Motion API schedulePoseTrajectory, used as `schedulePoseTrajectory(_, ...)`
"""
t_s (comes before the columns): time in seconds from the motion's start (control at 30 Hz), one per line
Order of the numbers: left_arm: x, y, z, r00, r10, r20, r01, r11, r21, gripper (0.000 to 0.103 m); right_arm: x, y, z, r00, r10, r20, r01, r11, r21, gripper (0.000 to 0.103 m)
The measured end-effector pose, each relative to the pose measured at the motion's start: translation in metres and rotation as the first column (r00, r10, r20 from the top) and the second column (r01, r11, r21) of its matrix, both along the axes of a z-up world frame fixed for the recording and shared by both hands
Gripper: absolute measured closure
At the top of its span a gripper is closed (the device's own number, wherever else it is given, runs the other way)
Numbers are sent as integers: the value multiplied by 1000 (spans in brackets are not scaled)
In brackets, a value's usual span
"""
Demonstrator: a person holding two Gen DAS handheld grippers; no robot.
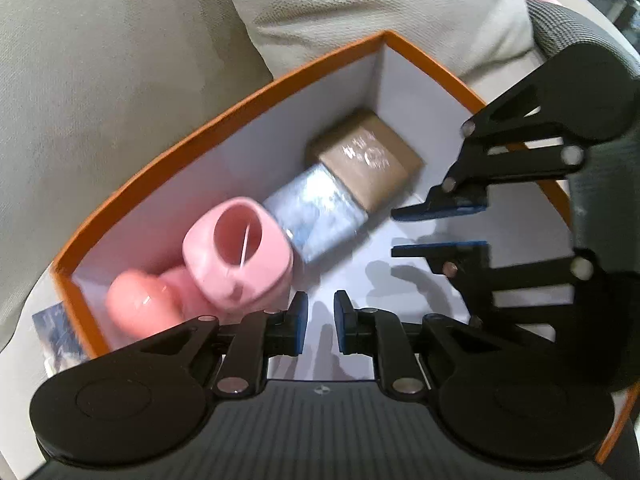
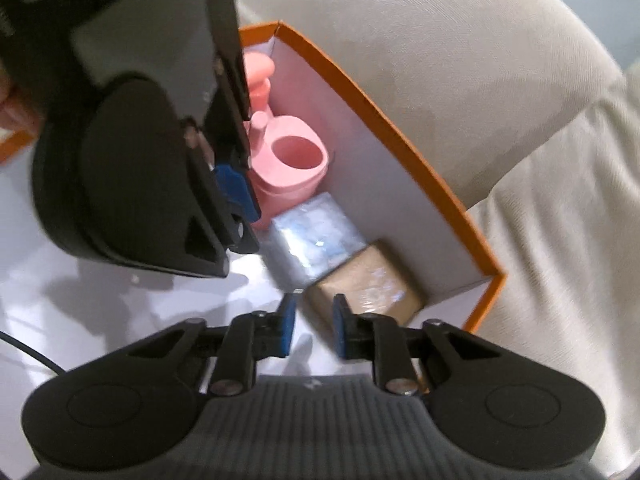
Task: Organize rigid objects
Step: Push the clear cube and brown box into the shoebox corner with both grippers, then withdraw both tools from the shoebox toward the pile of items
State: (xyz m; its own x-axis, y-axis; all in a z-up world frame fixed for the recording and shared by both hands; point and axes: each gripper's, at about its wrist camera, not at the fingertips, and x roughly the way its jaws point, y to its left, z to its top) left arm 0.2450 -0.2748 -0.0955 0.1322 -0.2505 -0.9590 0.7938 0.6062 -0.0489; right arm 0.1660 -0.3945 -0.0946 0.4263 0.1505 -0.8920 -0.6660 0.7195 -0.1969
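Note:
An orange-rimmed box (image 1: 224, 108) with white inner walls holds a pink cup-like piece (image 1: 240, 252), a rounded pink piece (image 1: 136, 304), a pale blue wrapped cube (image 1: 316, 216) and a brown wrapped block (image 1: 372, 164) in a row along one wall. My left gripper (image 1: 320, 320) hangs over the box, slightly open and empty, just right of the pink cup. My right gripper (image 1: 394, 232) reaches in from the right, open and empty. In the right wrist view, the right gripper (image 2: 314, 326) is beside the brown block (image 2: 368, 288), with the blue cube (image 2: 312, 240), pink cup (image 2: 292, 160) and box (image 2: 400, 136) beyond.
The box sits against beige cushions (image 1: 120, 60), which also show in the right wrist view (image 2: 460, 60). A small printed card (image 1: 56, 328) lies outside the box's left corner. A black cable (image 2: 28, 350) runs at the lower left of the right wrist view.

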Motion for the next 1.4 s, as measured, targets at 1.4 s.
schedulePoseTrajectory(1.4,-14,137,84,991,125,54,-110,968,-227,82,13,56,7,960,-267,-85,279,943,182,100)
